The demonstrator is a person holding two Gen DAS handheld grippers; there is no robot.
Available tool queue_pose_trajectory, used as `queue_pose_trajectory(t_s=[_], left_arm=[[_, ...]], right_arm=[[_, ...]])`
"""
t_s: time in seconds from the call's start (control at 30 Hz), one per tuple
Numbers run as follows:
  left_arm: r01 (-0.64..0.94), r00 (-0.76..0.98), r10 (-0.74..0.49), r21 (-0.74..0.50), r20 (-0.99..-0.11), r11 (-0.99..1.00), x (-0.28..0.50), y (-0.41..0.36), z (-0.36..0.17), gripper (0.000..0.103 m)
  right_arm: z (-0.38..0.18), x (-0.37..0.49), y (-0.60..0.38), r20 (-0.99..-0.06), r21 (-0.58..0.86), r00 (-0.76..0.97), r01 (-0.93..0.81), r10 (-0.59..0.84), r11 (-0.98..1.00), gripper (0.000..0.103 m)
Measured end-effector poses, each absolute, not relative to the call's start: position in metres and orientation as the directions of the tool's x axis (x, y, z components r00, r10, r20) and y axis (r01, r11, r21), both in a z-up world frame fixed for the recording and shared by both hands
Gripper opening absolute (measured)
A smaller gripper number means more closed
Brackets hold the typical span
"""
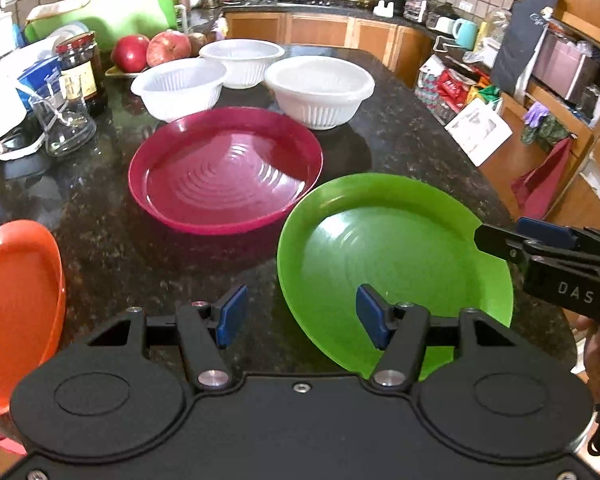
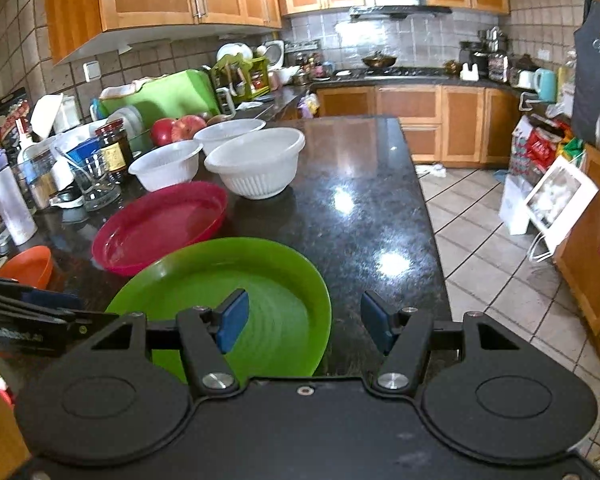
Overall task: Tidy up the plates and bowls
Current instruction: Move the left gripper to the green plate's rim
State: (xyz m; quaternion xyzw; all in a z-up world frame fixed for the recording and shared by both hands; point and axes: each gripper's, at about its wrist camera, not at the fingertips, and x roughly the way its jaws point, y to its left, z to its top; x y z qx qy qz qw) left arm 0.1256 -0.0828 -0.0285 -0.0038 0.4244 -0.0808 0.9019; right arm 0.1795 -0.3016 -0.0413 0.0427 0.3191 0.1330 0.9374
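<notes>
Speckled granite counter [image 1: 400, 140] bears round ridged green plate [image 1: 380, 248]; 3 ribbed white bowls [image 1: 320, 88].

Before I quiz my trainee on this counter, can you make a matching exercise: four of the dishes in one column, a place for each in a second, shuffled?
Things:
1. green plate
2. red plate
3. orange plate
4. white bowls

Places:
A. farthest back, next to the apples
B. middle of the counter, just in front of the bowls
C. far left edge in the left wrist view
D. nearest, beside both open grippers

Pairs: 1-D, 2-B, 3-C, 4-A
</notes>
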Motion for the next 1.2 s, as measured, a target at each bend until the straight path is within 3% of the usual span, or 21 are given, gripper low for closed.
queue_pose_trajectory(t_s=[0.17, 0.27, 0.4, 0.57, 0.83, 1.2], left_arm=[[0.091, 0.652, -0.107, -0.063, -0.751, 0.994, 0.121, -0.090, -0.032, 0.065], [0.062, 0.664, -0.082, -0.055, -0.743, 0.997, 0.119, -0.094, -0.032, 0.072], [0.021, 0.681, -0.036, -0.030, -0.731, 0.999, 0.118, -0.096, -0.032, 0.072], [-0.021, 0.691, 0.004, -0.015, -0.723, 1.000, 0.116, -0.097, -0.030, 0.072], [0.010, 0.667, -0.027, -0.027, -0.745, 1.000, 0.119, -0.102, -0.029, 0.072], [-0.018, 0.637, -0.033, -0.058, -0.770, 0.998, 0.133, -0.106, -0.037, 0.070]], right_arm=[[-0.045, 0.185, -0.309, -0.603, 0.167, 0.742, -0.242, 0.293, 0.956, 0.064], [-0.046, 0.187, -0.312, -0.602, 0.165, 0.743, -0.244, 0.294, 0.956, 0.065], [-0.046, 0.186, -0.320, -0.563, 0.175, 0.766, -0.255, 0.309, 0.951, 0.064], [-0.046, 0.192, -0.331, -0.535, 0.340, 0.758, -0.213, 0.374, 0.916, 0.066], [-0.047, 0.203, -0.328, -0.566, 0.302, 0.709, -0.297, 0.421, 0.906, 0.065], [-0.059, 0.218, -0.332, -0.613, 0.333, 0.670, -0.262, 0.419, 0.906, 0.064]])
